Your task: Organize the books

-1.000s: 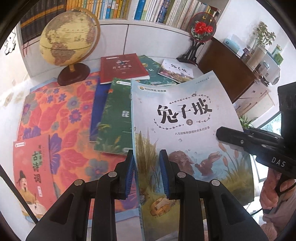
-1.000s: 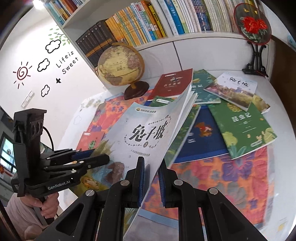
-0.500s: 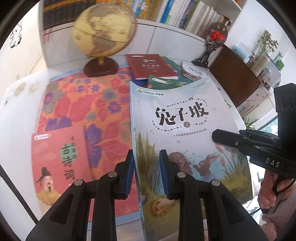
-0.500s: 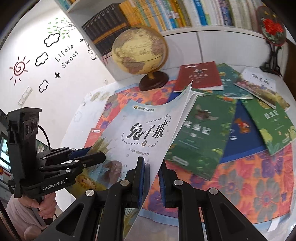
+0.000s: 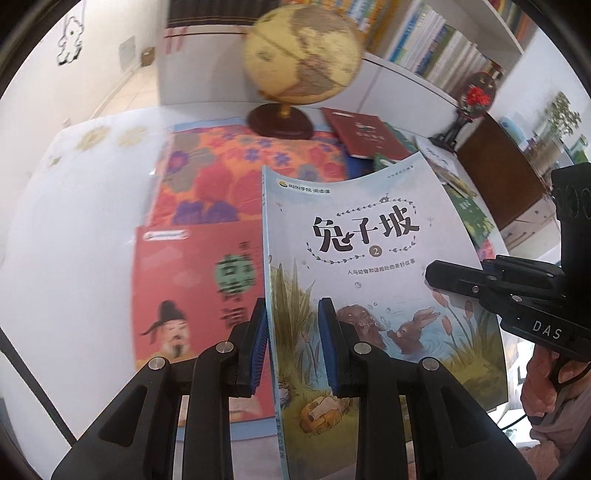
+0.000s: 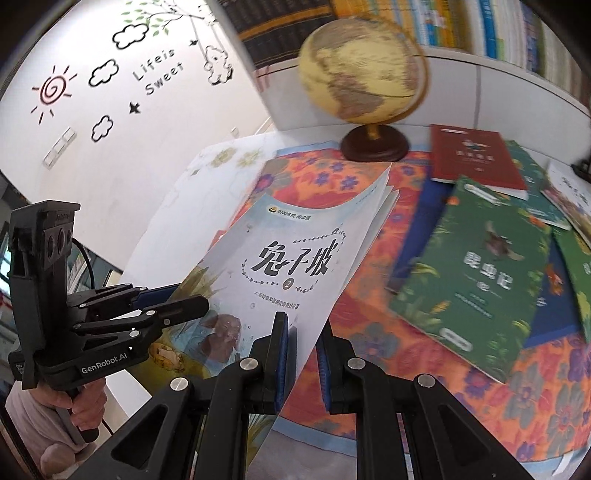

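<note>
**Figure: Pale blue storybook carried between both grippers above the patterned cloth**

You hold one pale blue book [image 5: 369, 280], its cover showing two rabbits by a pond, in the air over the table. Your left gripper [image 5: 293, 343] is clamped on the spine edge near the bottom of the cover; its blue pads [image 5: 260, 347] stand close together with that edge running between them. Your right gripper [image 6: 301, 360] is pinched on the opposite, free edge of the same book, the cover and pages passing between its narrow jaws. In the left wrist view the right gripper reaches in from the right margin and meets the cover beside the reeds; in the right wrist view the left gripper comes in from the left, with the hand [image 6: 83, 402] wrapped round its grip. The book is tilted, its top corner lifted and its pages fanning slightly apart at that corner.

Below the book lies an orange floral cloth [image 6: 517, 398]. A red book [image 5: 192, 295] with a figure in a black hat lies flat on the cloth, just beside and partly under the spine of the held book. Further back stands a globe [image 5: 301, 61] on a dark round base. A dark red book [image 6: 476, 158] lies right of the globe, and a green book [image 6: 476, 273] rests on the cloth over a blue one. Shelved books [image 6: 517, 26] line the wall behind; these are blurred.
</note>
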{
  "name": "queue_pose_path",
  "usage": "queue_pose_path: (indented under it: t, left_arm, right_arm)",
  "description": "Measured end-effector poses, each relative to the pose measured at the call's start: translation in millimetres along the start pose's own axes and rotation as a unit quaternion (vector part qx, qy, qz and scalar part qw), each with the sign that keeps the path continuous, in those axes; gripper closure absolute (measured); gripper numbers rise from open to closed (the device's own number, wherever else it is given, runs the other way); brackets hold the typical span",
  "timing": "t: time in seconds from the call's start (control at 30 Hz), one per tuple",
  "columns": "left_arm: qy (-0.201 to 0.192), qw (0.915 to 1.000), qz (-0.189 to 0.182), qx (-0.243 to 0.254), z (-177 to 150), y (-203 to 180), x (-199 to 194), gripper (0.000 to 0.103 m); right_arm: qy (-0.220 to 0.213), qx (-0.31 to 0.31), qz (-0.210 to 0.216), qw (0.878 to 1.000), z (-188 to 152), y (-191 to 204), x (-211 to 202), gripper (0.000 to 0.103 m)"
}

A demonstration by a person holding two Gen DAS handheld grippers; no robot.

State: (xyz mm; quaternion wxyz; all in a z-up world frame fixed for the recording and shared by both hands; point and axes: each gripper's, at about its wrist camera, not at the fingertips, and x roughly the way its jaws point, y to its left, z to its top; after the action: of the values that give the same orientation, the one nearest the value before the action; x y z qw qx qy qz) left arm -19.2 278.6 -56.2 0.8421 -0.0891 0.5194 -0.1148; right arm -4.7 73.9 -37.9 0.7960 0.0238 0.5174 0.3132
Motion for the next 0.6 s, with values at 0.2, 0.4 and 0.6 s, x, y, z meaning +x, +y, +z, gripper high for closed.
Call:
queue_pose_path:
  t: [0.2, 0.4, 0.6]
  left_arm:
    - [0.005, 0.9996, 0.020, -0.021, -8, 36, -4, 0.080]
    - [0.006, 0.9986, 0.032, -0.042, -11, 66, -3, 0.080]
    - [0.018, 0.9968, 0.047, -0.062, -15, 93, 12, 0.080]
  right_arm:
    - [0.026, -0.025, 0.014, 0.999, 7, 29, 31, 0.089]
    - [0.043, -0.034, 0.033, 0.998, 20, 47, 62, 0.089]
    - [0.062, -0.040, 0.042, 0.996, 27, 59, 97, 0.089]
